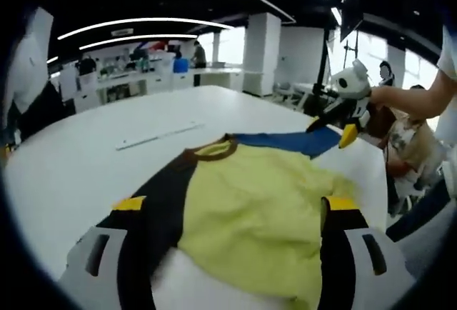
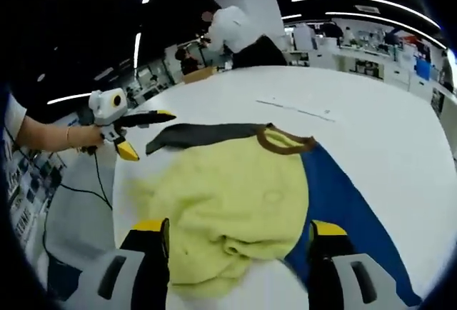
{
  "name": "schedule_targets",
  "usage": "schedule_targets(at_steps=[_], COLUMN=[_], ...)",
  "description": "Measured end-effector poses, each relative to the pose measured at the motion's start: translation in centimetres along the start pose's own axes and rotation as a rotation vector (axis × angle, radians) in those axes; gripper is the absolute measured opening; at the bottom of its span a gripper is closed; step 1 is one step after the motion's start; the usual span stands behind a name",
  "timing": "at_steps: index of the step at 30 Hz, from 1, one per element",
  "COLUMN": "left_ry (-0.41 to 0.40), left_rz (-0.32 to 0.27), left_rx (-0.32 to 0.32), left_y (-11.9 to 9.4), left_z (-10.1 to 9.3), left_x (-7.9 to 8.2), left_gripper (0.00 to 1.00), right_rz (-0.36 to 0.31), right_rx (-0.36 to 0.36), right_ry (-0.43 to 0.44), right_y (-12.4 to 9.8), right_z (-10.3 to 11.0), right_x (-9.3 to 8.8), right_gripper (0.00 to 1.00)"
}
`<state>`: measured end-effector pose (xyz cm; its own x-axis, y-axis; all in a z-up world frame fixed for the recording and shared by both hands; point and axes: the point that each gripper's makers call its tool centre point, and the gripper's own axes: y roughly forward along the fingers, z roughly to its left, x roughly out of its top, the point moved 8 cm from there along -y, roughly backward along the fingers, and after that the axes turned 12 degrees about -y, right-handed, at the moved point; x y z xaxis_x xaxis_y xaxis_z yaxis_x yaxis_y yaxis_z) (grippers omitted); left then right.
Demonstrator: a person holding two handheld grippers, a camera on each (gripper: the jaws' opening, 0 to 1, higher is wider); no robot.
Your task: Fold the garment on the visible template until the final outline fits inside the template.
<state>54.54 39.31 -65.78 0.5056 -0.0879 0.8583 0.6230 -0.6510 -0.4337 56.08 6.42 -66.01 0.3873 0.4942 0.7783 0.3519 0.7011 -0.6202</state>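
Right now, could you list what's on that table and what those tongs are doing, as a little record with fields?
Garment: yellow shirt with brown collar, one dark sleeve and one blue sleeve, lying rumpled
Surface: white table
Left tongs: open, low over the shirt's hem
Right tongs: open, over the bunched yellow cloth
Template: cannot tell
Fold: not yet neat

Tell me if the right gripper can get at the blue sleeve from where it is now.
Probably yes. The right gripper hangs open over the shirt's yellow body, and the blue sleeve lies flat beside it on the white table, with nothing on top.
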Motion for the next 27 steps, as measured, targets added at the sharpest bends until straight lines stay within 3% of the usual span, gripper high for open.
schedule_targets(at_steps=[8,15,27], left_ry=[-0.006,0.001,-0.021], left_rz=[0.029,0.079,0.135], left_rx=[-0.011,-0.048,-0.086], left_y=[-1.6,-3.0,-4.5], left_z=[-0.8,-1.9,-2.9], left_x=[-1.6,-3.6,-7.0], left_gripper=[0.85,0.75,0.58], right_rz=[0.028,0.050,0.080], right_rx=[0.007,0.005,-0.007], right_ry=[-0.021,-0.033,-0.073], right_y=[-0.9,-1.2,-0.8], right_z=[0.9,1.4,1.2], right_x=[-1.4,-2.6,-4.8], right_gripper=[0.61,0.40,0.29])
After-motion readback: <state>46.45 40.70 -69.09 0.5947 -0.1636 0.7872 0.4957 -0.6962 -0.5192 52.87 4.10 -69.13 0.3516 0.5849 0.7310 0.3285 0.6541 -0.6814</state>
